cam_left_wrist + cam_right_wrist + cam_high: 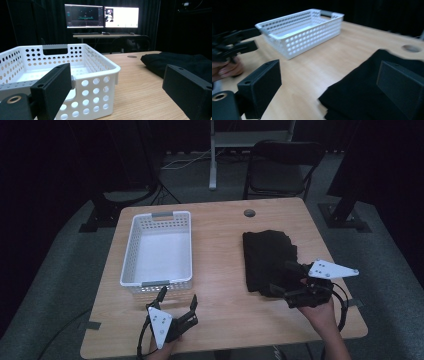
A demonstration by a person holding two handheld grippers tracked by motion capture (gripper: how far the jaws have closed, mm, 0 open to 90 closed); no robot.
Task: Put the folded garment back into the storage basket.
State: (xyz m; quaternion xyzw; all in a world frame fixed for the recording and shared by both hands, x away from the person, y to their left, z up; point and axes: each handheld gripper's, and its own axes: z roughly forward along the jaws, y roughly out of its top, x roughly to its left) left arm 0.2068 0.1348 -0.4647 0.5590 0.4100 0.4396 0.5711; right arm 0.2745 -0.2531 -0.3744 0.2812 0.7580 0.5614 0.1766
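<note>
A white perforated basket (131,247) stands empty on the left half of the wooden table (218,260). To the right lies a folded black cloth (265,255). My left gripper (178,297) is open just in front of the basket's near wall, with nothing between its jaws. In the left gripper view, the left gripper (117,75) faces the basket's (95,75) near right corner, with the cloth (180,62) off to the right. My right gripper (281,276) is open over the cloth's near right part. In the right gripper view, the right gripper's (329,72) jaws straddle the cloth's (362,92) edge.
A round cable hole (249,213) sits near the table's far edge. A black folding chair (282,167) stands behind the table. Two lit monitors (102,17) stand on a desk farther back. The other gripper (234,45) and a hand are beside the basket (302,32).
</note>
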